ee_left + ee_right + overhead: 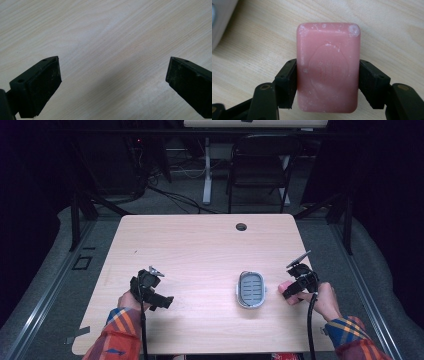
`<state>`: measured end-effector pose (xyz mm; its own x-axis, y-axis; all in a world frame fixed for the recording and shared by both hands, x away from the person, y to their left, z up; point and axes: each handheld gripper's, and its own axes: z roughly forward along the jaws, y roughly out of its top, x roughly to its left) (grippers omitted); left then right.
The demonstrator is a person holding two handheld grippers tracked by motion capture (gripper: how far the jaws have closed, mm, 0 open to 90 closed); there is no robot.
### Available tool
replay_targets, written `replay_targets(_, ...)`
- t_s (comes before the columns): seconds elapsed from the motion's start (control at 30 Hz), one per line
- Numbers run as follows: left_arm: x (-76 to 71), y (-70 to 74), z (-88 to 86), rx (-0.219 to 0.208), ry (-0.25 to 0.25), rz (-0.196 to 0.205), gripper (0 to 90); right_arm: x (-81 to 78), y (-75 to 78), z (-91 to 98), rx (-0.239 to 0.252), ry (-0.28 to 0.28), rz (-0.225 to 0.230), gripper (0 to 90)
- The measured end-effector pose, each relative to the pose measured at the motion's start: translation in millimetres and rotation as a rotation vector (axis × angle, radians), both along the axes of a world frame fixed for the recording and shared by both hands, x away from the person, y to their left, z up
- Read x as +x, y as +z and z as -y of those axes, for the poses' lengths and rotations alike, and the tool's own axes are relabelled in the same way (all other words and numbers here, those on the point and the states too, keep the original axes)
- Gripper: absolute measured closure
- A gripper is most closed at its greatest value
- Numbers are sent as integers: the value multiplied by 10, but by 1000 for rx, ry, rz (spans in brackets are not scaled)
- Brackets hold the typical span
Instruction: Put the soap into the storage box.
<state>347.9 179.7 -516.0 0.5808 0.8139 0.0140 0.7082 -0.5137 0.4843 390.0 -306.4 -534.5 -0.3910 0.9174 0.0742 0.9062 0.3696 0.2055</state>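
A pink bar of soap [328, 66] lies flat on the wooden table, and my right gripper [328, 82] is shut on its two long sides. In the high view that soap [285, 289] peeks out at the left of the right gripper [299, 282], near the table's right edge. A grey soap dish [250, 289] with a slotted insert stands just left of it. My left gripper [150, 292] rests over the table's front left. Its jaws stand wide open with bare wood between the fingertips [47, 82].
The table [200, 245] has a round cable hole [241, 226] near its far edge. A corner of the soap dish [219, 20] shows at the upper left of the right gripper view. A black chair [260, 165] and a desk leg stand beyond the table.
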Motion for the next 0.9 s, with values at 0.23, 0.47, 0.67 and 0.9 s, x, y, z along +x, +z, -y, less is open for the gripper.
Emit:
replay_targets(0.23, 0, -2, 1, 0, 0, -1, 0, 13, 107, 37, -17, 22, -2, 371)
replay_targets(0.47, 2, -4, 5, 4, -1, -6, 0, 15, 189, 47, -32, 40, 10, 371)
replay_targets(0.67, 2, -6, 7, 9, -4, -7, 0, 25, 297, 24, -42, 64, 24, 372)
replay_targets(0.9, 5, -7, 3, 9, -6, -10, 0, 62, 398, 4, -50, 66, 41, 372)
